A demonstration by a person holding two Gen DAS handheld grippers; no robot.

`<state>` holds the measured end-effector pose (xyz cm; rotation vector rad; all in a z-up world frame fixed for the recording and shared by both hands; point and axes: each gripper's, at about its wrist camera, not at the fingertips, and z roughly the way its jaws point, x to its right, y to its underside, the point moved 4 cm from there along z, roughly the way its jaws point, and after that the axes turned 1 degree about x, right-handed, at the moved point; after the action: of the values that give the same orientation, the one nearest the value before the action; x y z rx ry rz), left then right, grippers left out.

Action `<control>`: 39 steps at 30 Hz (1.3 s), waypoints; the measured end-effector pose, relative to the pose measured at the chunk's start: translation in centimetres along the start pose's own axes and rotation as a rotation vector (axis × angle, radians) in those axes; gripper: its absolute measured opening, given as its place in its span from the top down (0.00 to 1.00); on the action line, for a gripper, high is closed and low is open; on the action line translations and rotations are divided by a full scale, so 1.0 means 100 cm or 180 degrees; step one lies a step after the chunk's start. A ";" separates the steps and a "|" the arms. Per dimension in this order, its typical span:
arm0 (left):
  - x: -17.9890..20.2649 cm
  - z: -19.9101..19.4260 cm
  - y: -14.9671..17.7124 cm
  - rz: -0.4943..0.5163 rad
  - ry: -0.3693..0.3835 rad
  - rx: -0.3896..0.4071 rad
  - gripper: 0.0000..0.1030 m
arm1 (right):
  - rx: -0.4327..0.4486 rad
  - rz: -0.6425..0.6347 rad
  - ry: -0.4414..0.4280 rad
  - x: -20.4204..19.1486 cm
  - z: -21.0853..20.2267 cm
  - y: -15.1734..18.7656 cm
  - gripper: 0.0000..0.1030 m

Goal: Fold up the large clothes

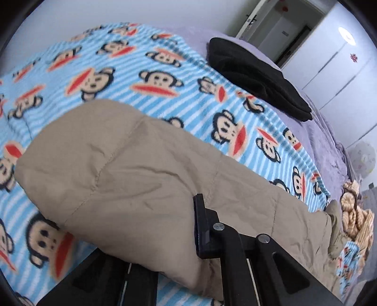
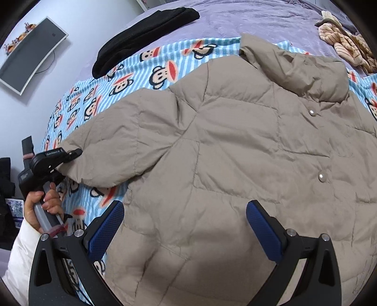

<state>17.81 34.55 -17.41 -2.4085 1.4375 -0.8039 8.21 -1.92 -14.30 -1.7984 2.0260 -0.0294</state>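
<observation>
Jaws on the left gripper [image 2: 76, 153] are closed on the cuff end of the sleeve [image 2: 113, 150], as the right wrist view shows; jaws on the right gripper [image 2: 185, 226] stand wide apart above the jacket [image 2: 235, 153], with nothing between the blue pads [image 2: 106, 233].

The bed [image 2: 247, 21], under a purple cover, carries a striped monkey-print blanket [image 1: 117, 70], and the tan quilted jacket lies spread on that blanket, front up, snaps [image 2: 321, 176] visible and collar [image 2: 294, 68] toward the far side. A black garment [image 2: 146, 33] lies beyond it and a striped beige cloth [image 2: 346, 47] sits near the far corner, both apart from the jacket.

Progress: early. No fold is visible in the body of the jacket; the sleeve extends outward to the side (likely the first part to fold in). Sleeves, sides and the final fold all appear to remain.

Pose: the person's left hand [image 2: 40, 207], white sleeve behind it, grips the handle beside the blanket edge, tool angled toward the cuff. Right gripper points steeply down over the lower front panel.
</observation>
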 end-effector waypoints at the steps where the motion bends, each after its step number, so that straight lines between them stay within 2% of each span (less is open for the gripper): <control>1: 0.005 -0.008 -0.002 0.0101 -0.0007 0.0061 0.90 | 0.0038 0.0024 -0.0036 -0.003 0.003 -0.006 0.00; 2: 0.011 -0.016 -0.005 0.0195 -0.0008 0.0121 0.90 | 0.0101 0.0049 -0.0102 -0.009 0.006 -0.014 0.07; 3: 0.017 -0.024 -0.007 0.0274 0.0009 0.0174 0.90 | 0.0140 0.0057 -0.0165 -0.012 0.008 -0.019 0.29; 4: 0.023 -0.033 -0.008 0.0336 0.0037 0.0224 0.90 | 0.0159 0.0062 -0.0283 -0.018 0.016 -0.026 0.46; 5: 0.030 -0.043 -0.010 0.0408 0.0076 0.0286 0.90 | 0.0136 0.0084 -0.0371 -0.022 0.023 -0.031 0.73; 6: 0.039 -0.053 -0.011 0.0489 0.0120 0.0350 0.90 | 0.0096 0.0144 -0.0475 -0.026 0.034 -0.035 0.82; 10: 0.087 -0.089 -0.006 0.0886 0.0421 0.0517 0.90 | -0.0025 0.0329 -0.0690 -0.033 0.074 -0.039 0.84; 14: 0.170 -0.101 0.019 0.1383 0.0862 0.0488 0.90 | -0.0285 0.0475 -0.0757 -0.032 0.109 -0.027 0.84; 16: 0.218 -0.102 0.040 0.1700 0.1053 0.0469 0.90 | -0.0323 0.0517 -0.0831 -0.029 0.112 -0.025 0.85; 18: 0.261 -0.100 0.064 0.1933 0.1210 0.0368 0.90 | -0.0378 0.0586 -0.1018 -0.023 0.107 -0.024 0.85; 21: 0.320 -0.090 0.109 0.2346 0.1346 0.0201 0.90 | -0.0371 0.0827 -0.1220 0.005 0.083 -0.014 0.85; 23: 0.351 -0.080 0.150 0.2645 0.1328 0.0091 0.90 | -0.0242 0.0968 -0.1098 0.040 0.058 -0.005 0.84; 25: 0.372 -0.062 0.187 0.2890 0.1251 -0.0037 0.90 | -0.0061 0.1100 -0.0751 0.083 0.028 0.007 0.85; 27: 0.383 -0.038 0.227 0.3199 0.1003 -0.0157 0.90 | 0.0110 0.1239 -0.0451 0.126 0.001 0.019 0.85; 29: 0.381 -0.018 0.259 0.3468 0.0726 -0.0196 0.90 | 0.0205 0.1357 -0.0265 0.158 -0.017 0.031 0.85; 32: 0.368 -0.004 0.284 0.3695 0.0511 -0.0269 0.88 | 0.0226 0.1405 -0.0038 0.189 -0.029 0.047 0.85; 34: 0.359 -0.009 0.288 0.3736 0.0544 -0.0293 0.48 | 0.0201 0.1460 -0.0042 0.200 -0.028 0.053 0.85; 35: 0.356 -0.013 0.287 0.3709 0.0555 -0.0264 0.08 | 0.0198 0.1486 -0.0050 0.204 -0.028 0.055 0.85; 36: 0.352 -0.021 0.284 0.3665 0.0570 -0.0159 0.00 | 0.0199 0.1503 -0.0049 0.205 -0.027 0.055 0.85; 37: 0.350 -0.029 0.281 0.3656 0.0608 -0.0088 0.00 | 0.0206 0.1506 -0.0041 0.208 -0.025 0.055 0.85; 39: 0.341 -0.040 0.276 0.3667 0.0584 -0.0117 0.00 | 0.0217 0.1497 -0.0030 0.213 -0.028 0.053 0.84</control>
<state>7.72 -8.24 -14.95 -1.1171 2.4485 -0.6489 0.85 -22.02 -19.71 -1.2417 2.3572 0.0495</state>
